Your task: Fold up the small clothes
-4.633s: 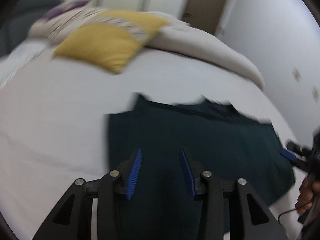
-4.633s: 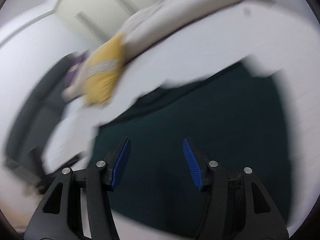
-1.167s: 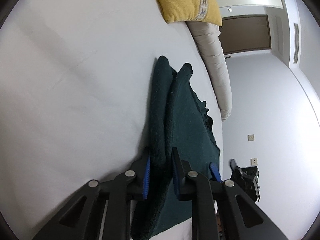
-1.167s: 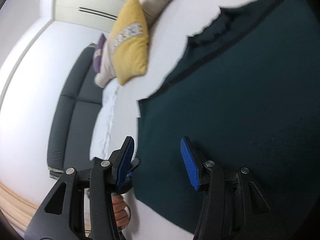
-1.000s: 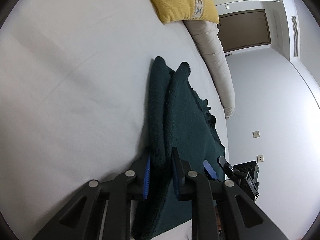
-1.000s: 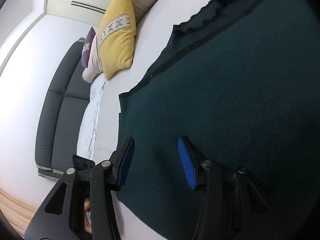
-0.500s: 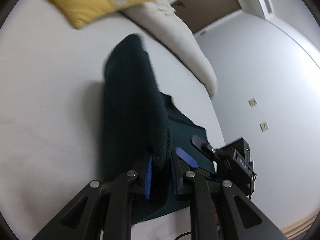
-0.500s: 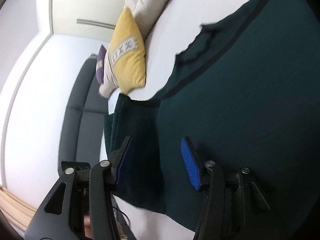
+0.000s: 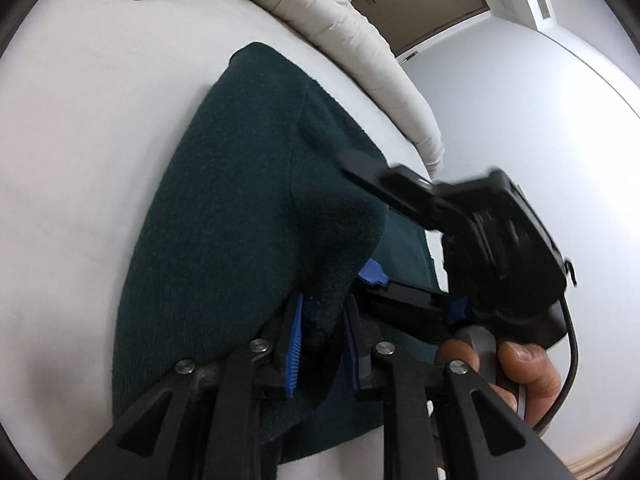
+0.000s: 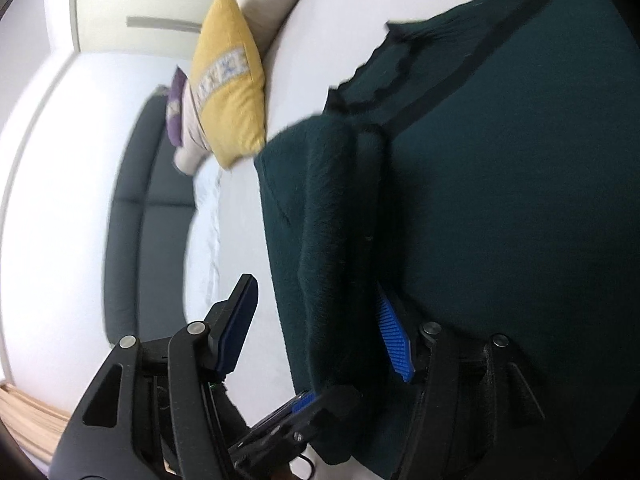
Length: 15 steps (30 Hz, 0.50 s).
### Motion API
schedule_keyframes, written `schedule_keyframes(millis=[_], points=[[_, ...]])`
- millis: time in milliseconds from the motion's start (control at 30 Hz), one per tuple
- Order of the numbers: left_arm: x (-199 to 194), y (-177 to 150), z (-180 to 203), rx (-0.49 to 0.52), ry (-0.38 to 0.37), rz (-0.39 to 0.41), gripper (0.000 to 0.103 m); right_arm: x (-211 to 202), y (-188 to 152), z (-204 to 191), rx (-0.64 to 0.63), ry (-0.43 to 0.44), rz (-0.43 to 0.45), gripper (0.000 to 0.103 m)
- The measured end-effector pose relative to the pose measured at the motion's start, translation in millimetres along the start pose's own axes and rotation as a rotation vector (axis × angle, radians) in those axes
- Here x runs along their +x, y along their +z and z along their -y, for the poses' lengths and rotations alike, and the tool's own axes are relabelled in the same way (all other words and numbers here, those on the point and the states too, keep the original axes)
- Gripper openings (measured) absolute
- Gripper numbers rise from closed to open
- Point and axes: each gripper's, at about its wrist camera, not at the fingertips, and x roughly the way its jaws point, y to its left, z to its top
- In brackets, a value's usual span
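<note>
A dark green knitted garment (image 9: 240, 208) lies on the white bed (image 9: 80, 128). My left gripper (image 9: 320, 340) is shut on its left edge and holds that edge lifted, folded over toward the right. In the right wrist view the same garment (image 10: 500, 208) fills the right side, with the lifted fold (image 10: 332, 216) standing between my right gripper's fingers. My right gripper (image 10: 320, 328) is open, its jaws wide apart over the garment's near edge. It shows close to the right of the left gripper in the left wrist view (image 9: 480, 240), held by a hand.
A yellow pillow (image 10: 228, 96) and a cream duvet roll (image 9: 360, 52) lie at the head of the bed. A purple cushion (image 10: 176, 112) is beside the pillow. A dark grey sofa (image 10: 136, 240) stands past the bed's left side. A brown door (image 9: 424, 4) is behind.
My left gripper has carried the garment's left edge up and over toward the right, close to the right gripper. The right gripper stays open over the garment.
</note>
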Motion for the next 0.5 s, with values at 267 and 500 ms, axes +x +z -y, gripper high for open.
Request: schedule_keyframes(millis=[267,500], points=[[-52,-11,5,0.068,-0.052,0.052,0.041,7,2,-9,-0.044,-0.139,-0.024,0.011],[-80,2,13,0.152,-0.024,0.1,0.049,-43,17,-18,-0.118,-0.223,0.002,0.01]])
